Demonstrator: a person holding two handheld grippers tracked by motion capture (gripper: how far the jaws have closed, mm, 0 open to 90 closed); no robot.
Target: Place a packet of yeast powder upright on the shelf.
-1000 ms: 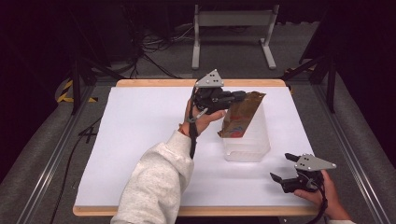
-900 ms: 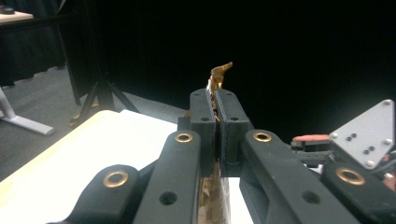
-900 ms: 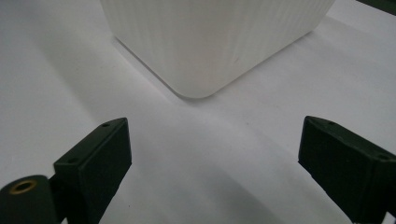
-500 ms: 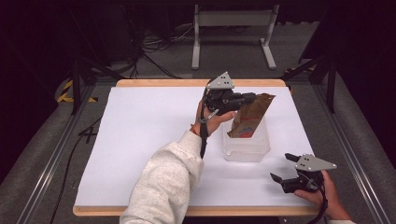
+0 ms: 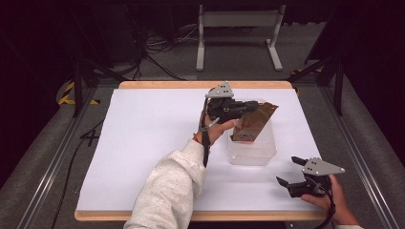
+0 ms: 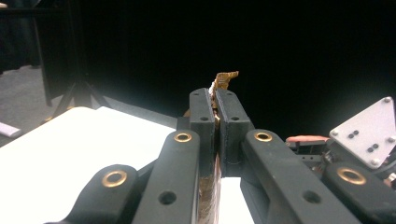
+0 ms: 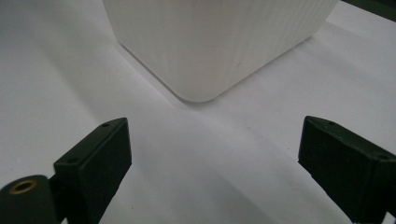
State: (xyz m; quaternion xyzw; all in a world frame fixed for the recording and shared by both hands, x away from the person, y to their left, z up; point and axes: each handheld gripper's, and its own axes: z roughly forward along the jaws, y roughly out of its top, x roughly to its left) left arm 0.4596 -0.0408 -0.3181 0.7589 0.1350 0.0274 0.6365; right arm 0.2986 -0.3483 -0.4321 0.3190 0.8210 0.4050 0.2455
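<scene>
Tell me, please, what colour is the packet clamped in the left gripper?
The packet is shiny brown-bronze, with a red patch low down; the high view shows it best.

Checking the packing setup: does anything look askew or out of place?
The brown packet sits tilted, its lower end in the clear bin and its top poking over the rim, pinched by the left gripper. Nothing is spilled.

Left tool (image 5: 246, 109) raised, jaws clamped; right tool (image 5: 292, 172) low, jaws wide apart.
</scene>
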